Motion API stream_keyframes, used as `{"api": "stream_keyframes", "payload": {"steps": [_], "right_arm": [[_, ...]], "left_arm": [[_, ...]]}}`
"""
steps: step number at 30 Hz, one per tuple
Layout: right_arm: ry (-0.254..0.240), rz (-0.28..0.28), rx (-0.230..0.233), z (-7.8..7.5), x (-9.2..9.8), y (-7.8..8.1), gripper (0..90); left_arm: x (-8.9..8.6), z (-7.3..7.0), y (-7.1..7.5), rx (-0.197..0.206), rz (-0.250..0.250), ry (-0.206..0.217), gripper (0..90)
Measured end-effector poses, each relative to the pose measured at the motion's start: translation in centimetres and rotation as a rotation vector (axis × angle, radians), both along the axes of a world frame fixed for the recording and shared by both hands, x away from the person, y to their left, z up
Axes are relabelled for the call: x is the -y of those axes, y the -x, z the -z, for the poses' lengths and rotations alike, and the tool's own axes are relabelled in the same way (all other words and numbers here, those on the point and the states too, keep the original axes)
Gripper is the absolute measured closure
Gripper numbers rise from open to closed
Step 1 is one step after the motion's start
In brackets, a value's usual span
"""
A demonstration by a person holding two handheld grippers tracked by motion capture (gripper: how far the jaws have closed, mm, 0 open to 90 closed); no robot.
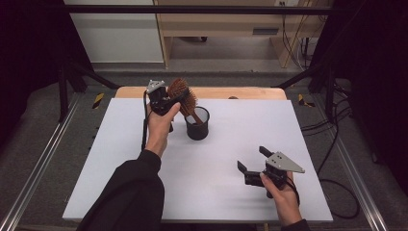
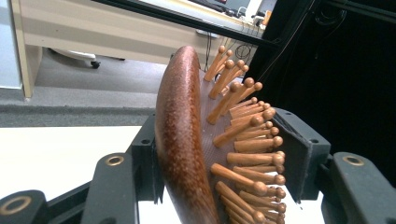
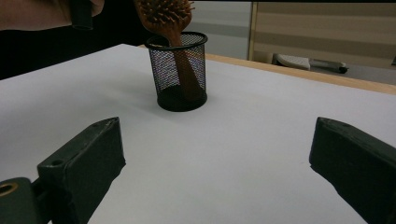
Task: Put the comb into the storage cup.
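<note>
At the far left of the white table (image 1: 144, 192), a wooden hairbrush (image 1: 184, 98) is positioned with its handle lowered into a black mesh cup (image 1: 197, 124), the bristled head projecting above the rim and leaning toward the left gripper (image 1: 168, 98). The brush head is bracketed by that gripper's jaws: in the left gripper view the smooth back of the hairbrush (image 2: 180, 154) lies against one jaw, while the peg bristles face the other. The bristle tips reach the second pad or stop just short of it; whether pressure is applied cannot be told, so the hold is judged loose or in release. Grasping at the head is judged deliberate, since it leaves the handle free to enter the cup.

From the right gripper view, the handle is seen through the mesh of the cup (image 3: 180, 70), reaching down toward its base, so the brush is judged close to seated.

The right gripper (image 1: 255, 161) is held low over the near right of the table, well apart from the cup, its jaws spread wide with nothing between them. It is judged to be parked clear of the work.
</note>
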State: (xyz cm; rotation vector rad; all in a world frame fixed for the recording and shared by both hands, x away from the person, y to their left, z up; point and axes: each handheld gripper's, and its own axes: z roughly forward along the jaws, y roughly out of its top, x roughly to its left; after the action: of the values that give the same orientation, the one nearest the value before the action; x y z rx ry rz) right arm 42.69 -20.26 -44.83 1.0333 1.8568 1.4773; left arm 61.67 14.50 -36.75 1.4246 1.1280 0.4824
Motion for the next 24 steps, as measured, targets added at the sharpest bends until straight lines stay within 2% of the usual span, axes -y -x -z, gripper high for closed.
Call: {"api": "stream_keyframes", "payload": {"steps": [24], "right_arm": [[0.000, 0.001, -0.006, 0.12, -0.01, -0.09, 3.5]], "left_arm": [[-0.67, 0.24, -0.55, 0.003, -0.014, -0.014, 38.5]]}}
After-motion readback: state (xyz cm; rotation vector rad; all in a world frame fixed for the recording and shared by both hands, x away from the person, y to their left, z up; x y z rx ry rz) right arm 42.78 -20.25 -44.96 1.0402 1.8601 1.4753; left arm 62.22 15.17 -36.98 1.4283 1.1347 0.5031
